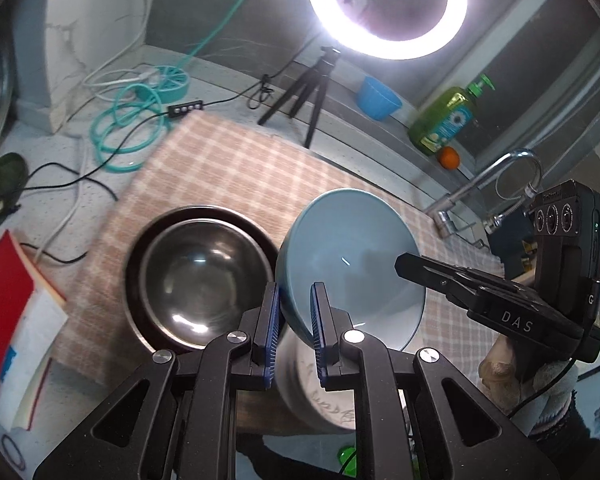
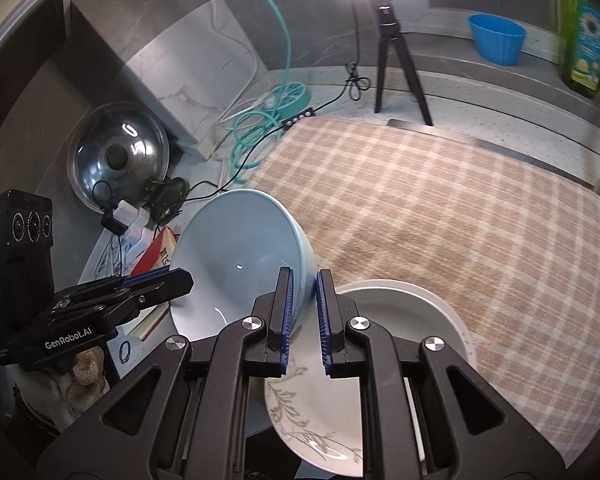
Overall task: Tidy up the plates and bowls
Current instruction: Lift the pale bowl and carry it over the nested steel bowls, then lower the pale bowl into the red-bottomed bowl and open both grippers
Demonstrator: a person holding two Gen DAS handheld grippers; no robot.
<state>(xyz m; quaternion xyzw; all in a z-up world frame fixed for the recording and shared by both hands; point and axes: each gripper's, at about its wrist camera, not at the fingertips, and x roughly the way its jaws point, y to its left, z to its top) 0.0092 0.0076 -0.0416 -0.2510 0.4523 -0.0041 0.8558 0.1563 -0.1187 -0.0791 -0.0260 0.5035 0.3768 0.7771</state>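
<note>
Pale blue bowl (image 1: pixel 352 264), glazed, held tilted above the checked cloth (image 1: pixel 236 168), centre of the left wrist frame. Left claw (image 1: pixel 295 316) straddles the near-left rim, one blue pad outside the wall and one inside, clenched on it or very near so; no gap can be made out from here. Right claw (image 2: pixel 304 308) takes the opposite rim the same way, pads on either side of the wall, seemingly grasping the bowl (image 2: pixel 240 256) too; seen from the left wrist, its fingertip (image 1: pixel 408 264) reaches in over the far rim. So the bowl hangs between two rim pinches, mouth tipped, clear of the bench. Judged ceramic: stiff, fairly heavy for a rim pinch, slick glaze, will chip or break if dropped. The thin, sloped rim gives the pads little to bite on; a deeper hold down the wall would be safer, and twisting between the two claws could lever it loose. Steel bowl (image 1: pixel 198 280) nested in a dark dish sits lower left of the bowl on the cloth. White bowl (image 2: pixel 404 320) and a leaf-patterned plate (image 2: pixel 320 420) lie under the right claw, lower centre. Likely destination is one of these stacks; the steel one would ring but not crack.
</note>
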